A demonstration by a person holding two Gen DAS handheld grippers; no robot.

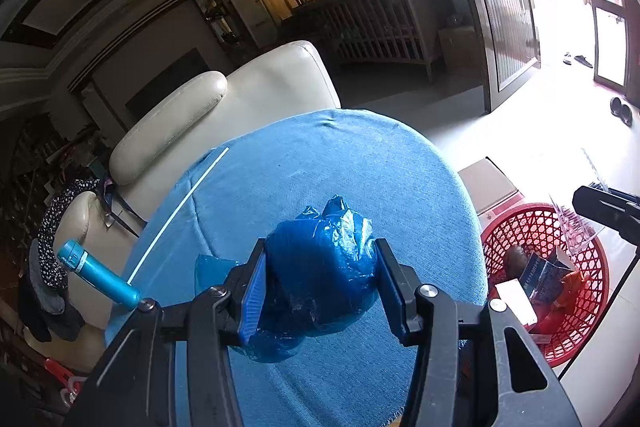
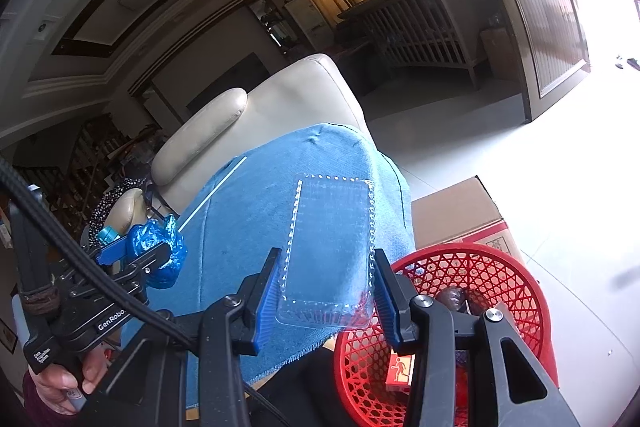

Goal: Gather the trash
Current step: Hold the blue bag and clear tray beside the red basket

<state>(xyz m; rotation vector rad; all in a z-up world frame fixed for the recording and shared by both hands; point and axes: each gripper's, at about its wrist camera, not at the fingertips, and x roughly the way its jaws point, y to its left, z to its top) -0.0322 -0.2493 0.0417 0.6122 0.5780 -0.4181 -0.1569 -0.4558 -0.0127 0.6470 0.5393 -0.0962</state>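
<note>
Blue plastic fills the left hand-held gripper (image 1: pixel 320 291): a crumpled bag (image 1: pixel 320 267) is pinched between its two pads, jaws partly closed on it, held above the worktop (image 1: pixel 360 163) with its blue cloth. On that cloth, to the left, lie a thin white stick (image 1: pixel 180 211) and, near the edge, a teal tube (image 1: pixel 96 275) on its side. A cream leather armchair (image 1: pixel 248 91) stands behind the worktop, dark spotted clothing draped over its arm.

The right hand-held gripper (image 2: pixel 326 291) has its jaws narrowed on a clear plastic tray (image 2: pixel 332 251), one pad on each long side, the tray seen against the cloth near the worktop's right edge. Just beside and below it sits a red basket (image 2: pixel 500 267) on the floor, holding a red-and-white box (image 2: pixel 400 371) and a dark brownish lump (image 2: pixel 452 297); in the left wrist view a blue-and-white carton (image 1: pixel 540 279) and white card also lie inside. A cardboard box (image 2: pixel 456 211) rests behind the basket. A person's hand (image 2: pixel 60 383) grips the left tool's handle.
</note>
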